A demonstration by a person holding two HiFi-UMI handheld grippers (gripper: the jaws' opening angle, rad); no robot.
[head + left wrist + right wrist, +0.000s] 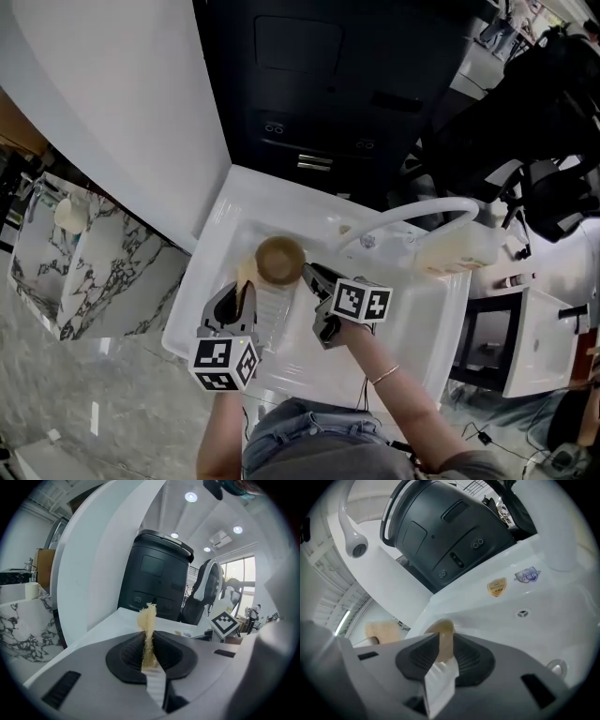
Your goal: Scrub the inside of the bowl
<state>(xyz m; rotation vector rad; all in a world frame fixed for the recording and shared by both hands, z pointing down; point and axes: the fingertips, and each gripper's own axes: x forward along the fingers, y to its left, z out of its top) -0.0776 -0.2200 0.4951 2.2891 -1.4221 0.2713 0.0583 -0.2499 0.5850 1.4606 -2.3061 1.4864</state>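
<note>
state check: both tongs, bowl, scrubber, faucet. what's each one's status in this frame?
left tongs: shut on the scrubber.
scrubber: pinched on edge, outside the bowl.
right tongs: shut on the bowl's rim.
bowl: held over the sink, opening facing up.
faucet: no water seen at the spout.

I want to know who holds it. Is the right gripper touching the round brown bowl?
Touching. The right gripper view shows the right gripper with its jaws shut on the rim of the round brown bowl, one on each side.
</note>
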